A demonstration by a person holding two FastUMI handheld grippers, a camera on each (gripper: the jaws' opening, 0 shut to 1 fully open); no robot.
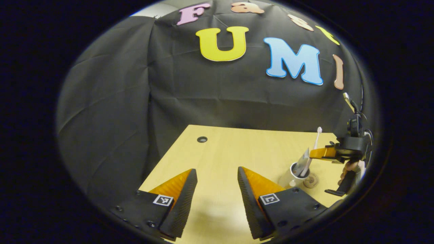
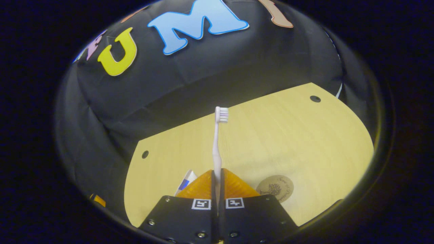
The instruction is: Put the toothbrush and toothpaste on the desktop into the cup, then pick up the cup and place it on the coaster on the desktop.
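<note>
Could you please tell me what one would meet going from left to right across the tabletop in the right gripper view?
Desk hole → toothpaste → toothbrush, held upright in the right tongs → coaster → second desk hole.

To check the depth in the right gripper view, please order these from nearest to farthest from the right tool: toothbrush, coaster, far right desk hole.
1. Toothbrush: clamped in the right tool, standing up from it.
2. Coaster: on the desk, just right of the tool.
3. Desk hole: far right corner, near the wall.
</note>
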